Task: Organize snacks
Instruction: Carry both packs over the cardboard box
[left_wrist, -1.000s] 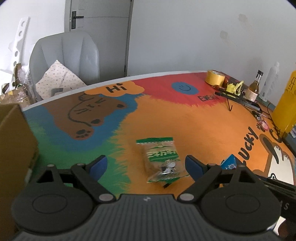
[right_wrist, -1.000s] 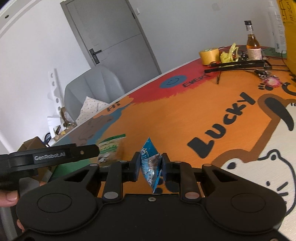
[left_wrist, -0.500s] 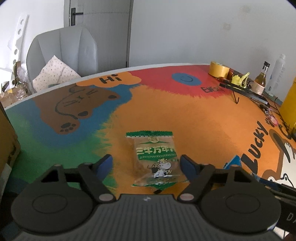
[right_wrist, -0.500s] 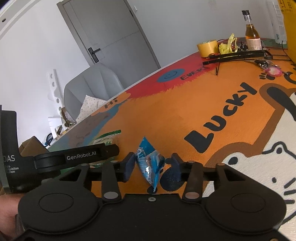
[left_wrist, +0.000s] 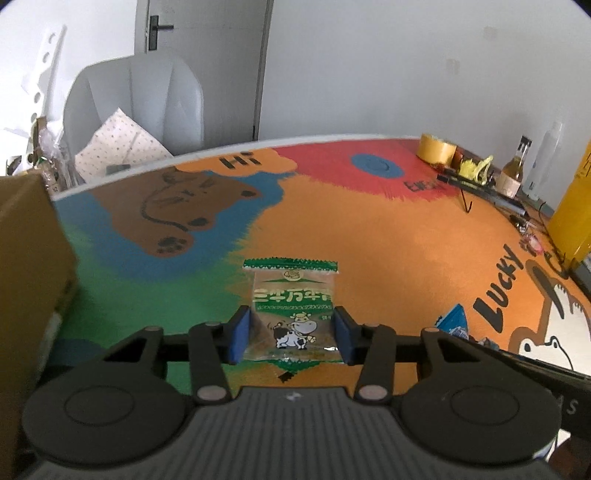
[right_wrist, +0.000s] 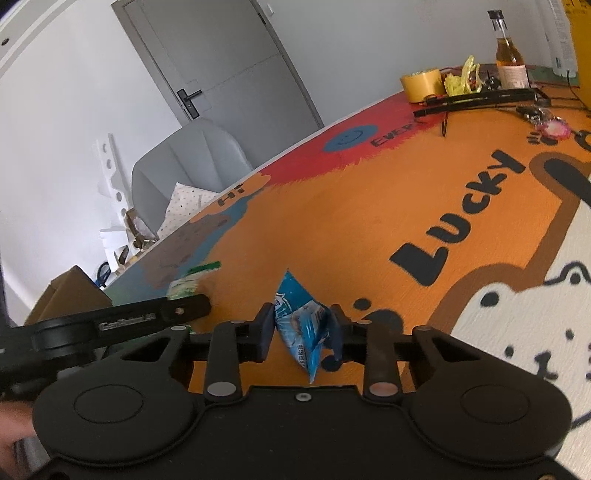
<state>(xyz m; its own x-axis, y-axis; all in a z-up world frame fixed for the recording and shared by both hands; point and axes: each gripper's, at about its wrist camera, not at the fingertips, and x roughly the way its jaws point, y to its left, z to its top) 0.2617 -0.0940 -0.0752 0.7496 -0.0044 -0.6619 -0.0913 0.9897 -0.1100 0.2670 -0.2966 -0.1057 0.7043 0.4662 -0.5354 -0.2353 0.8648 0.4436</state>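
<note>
A clear snack packet with green print and a cartoon cow (left_wrist: 293, 295) lies on the colourful table mat (left_wrist: 388, 258). My left gripper (left_wrist: 291, 334) has it between its blue pads. The jaws are closing, and both pads touch the packet's sides, which buckle slightly. A blue snack packet (right_wrist: 295, 306) stands on edge between the dark pads of my right gripper (right_wrist: 300, 328). Those jaws are closing too and pinch its sides. In the right wrist view the left gripper's finger (right_wrist: 147, 315) reaches in from the left over the green packet (right_wrist: 184, 282). The blue packet (left_wrist: 453, 325) shows at the left view's right.
A cardboard box (left_wrist: 29, 258) stands at the table's left edge. A grey chair with a cushion (left_wrist: 140, 103) sits behind the table. At the far right are a tape roll (left_wrist: 436, 149), a bottle (left_wrist: 515, 171), a black stand (left_wrist: 480, 192) and a tall yellow container (left_wrist: 572, 214).
The left jaws narrowed from wide open to the green packet's sides. The right jaws let go of the blue packet, opened, then closed in on it again.
</note>
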